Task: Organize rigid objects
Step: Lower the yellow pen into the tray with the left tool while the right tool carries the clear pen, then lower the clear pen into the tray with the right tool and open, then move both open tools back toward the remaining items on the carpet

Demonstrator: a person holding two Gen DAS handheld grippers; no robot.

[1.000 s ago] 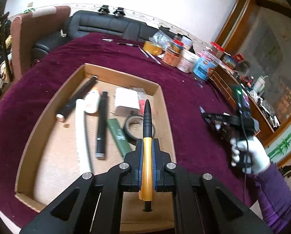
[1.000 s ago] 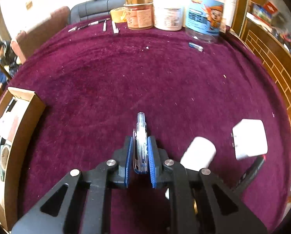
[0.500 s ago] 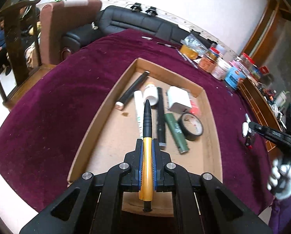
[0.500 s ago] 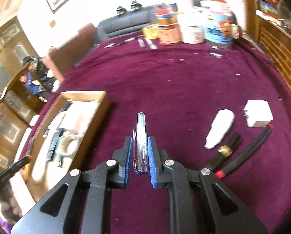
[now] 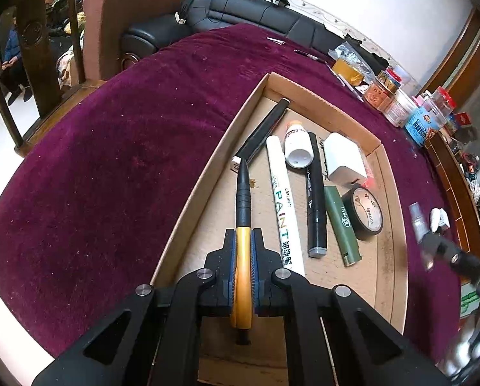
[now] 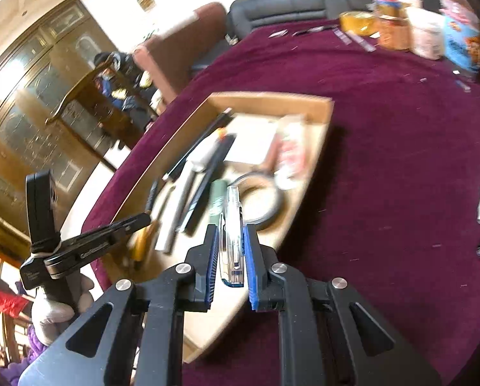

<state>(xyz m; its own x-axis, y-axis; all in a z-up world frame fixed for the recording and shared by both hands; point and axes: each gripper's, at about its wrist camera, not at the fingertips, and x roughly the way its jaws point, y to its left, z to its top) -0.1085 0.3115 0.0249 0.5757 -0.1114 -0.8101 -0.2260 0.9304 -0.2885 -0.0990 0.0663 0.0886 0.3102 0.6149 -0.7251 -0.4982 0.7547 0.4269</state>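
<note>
My left hand-held gripper (image 5: 243, 247) clamped on yellow-and-black pen (image 5: 243, 222) over shallow cardboard tray (image 5: 204, 173); right hand-held gripper (image 6: 229, 251) clamped on clear plastic pen (image 6: 232, 225) above tray's near edge; I judge best to lower each parallel beside white paint marker (image 5: 281, 206), then release.

Grippers: two, the left gripper (image 5: 243, 241) and the right gripper (image 6: 228, 241), each clamped on one pen.
Pens held: two, a yellow-and-black pen (image 5: 242, 222) and a clear pen (image 6: 231, 225).
Cardboard trays: one (image 5: 323, 101).
Markers in the tray: three, a white paint marker (image 5: 283, 206), a black marker (image 5: 315, 196), a green marker (image 5: 341, 225).
Long black sticks in the tray: one (image 5: 265, 128).
White bottles in the tray: one (image 5: 297, 144).
White chargers in the tray: one (image 5: 344, 160).
Tape rolls in the tray: one (image 5: 365, 212).
Jars at the table's far edge: a cluster (image 5: 400, 106), count unclear.
</note>
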